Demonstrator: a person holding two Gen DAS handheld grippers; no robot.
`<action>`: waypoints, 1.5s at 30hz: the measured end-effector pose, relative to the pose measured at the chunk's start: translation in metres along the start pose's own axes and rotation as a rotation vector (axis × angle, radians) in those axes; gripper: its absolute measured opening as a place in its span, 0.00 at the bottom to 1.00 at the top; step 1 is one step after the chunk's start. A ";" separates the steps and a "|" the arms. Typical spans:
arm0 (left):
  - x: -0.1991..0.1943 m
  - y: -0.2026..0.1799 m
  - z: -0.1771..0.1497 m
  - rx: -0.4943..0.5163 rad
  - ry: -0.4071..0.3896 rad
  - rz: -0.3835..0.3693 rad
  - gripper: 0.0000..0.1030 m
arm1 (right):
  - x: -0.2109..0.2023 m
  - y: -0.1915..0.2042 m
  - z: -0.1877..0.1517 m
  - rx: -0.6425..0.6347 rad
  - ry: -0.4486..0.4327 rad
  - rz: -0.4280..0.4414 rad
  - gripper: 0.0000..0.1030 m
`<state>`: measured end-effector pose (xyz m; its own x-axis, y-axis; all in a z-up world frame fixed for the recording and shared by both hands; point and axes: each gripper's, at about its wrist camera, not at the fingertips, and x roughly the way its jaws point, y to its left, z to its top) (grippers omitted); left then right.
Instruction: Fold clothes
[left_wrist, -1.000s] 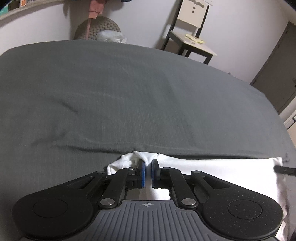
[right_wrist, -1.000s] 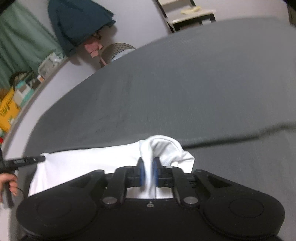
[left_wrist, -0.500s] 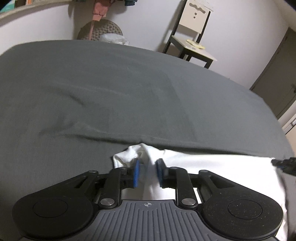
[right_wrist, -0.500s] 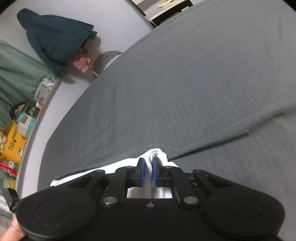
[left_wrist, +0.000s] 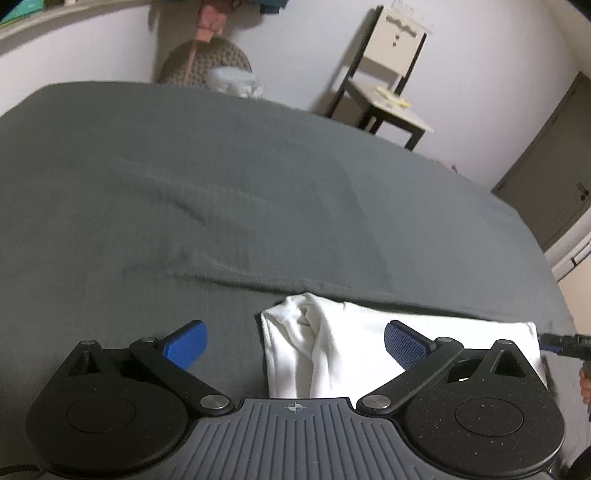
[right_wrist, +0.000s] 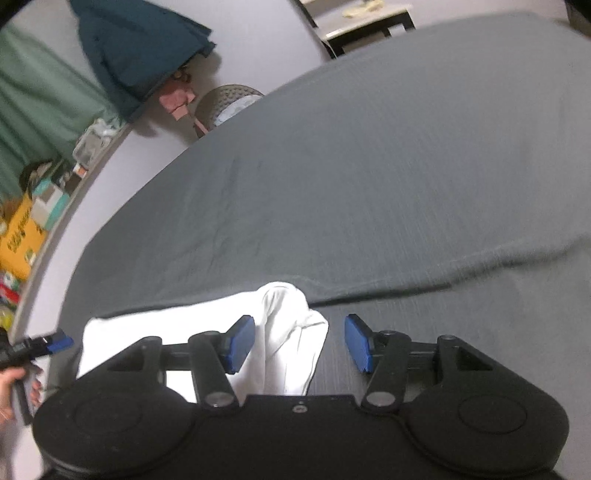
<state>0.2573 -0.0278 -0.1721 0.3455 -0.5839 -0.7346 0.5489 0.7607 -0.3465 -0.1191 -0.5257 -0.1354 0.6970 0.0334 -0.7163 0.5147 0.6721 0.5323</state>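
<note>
A white garment (left_wrist: 332, 343) lies folded on the grey bed sheet (left_wrist: 221, 192), a bunched corner at each end. My left gripper (left_wrist: 295, 341) is open, its blue pads spread wide to either side of the left corner. In the right wrist view the same white garment (right_wrist: 284, 332) lies under my right gripper (right_wrist: 300, 341), which is open as well, the rumpled right corner loose between its pads. The tip of the other gripper shows at the far edge of each view: right one (left_wrist: 561, 341), left one (right_wrist: 44, 343), with a hand (right_wrist: 11, 391) below it.
The grey sheet has a long raised fold (left_wrist: 258, 280) just beyond the garment. A chair (left_wrist: 388, 96) and a round woven pouf (left_wrist: 207, 62) stand past the bed's far edge. Dark blue clothing (right_wrist: 140, 51) hangs on the wall; cluttered shelves (right_wrist: 26, 221) run along the left.
Both grippers have opened and let go of the garment's corners, which now rest on the sheet. The left opened first; the right was still shut on the cloth half a second ago.
</note>
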 end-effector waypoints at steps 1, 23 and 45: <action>0.003 0.000 0.001 -0.001 0.004 0.013 1.00 | 0.000 -0.006 -0.001 0.019 0.006 0.010 0.51; 0.052 -0.017 0.014 -0.018 0.092 -0.083 0.52 | 0.023 -0.016 0.022 -0.066 0.068 0.184 0.47; -0.031 -0.023 0.061 -0.081 -0.277 -0.049 0.00 | 0.008 0.049 0.071 -0.241 -0.080 0.143 0.12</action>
<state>0.2803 -0.0450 -0.1060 0.5207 -0.6674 -0.5324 0.5111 0.7432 -0.4318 -0.0531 -0.5452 -0.0835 0.7963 0.0884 -0.5984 0.2813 0.8216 0.4958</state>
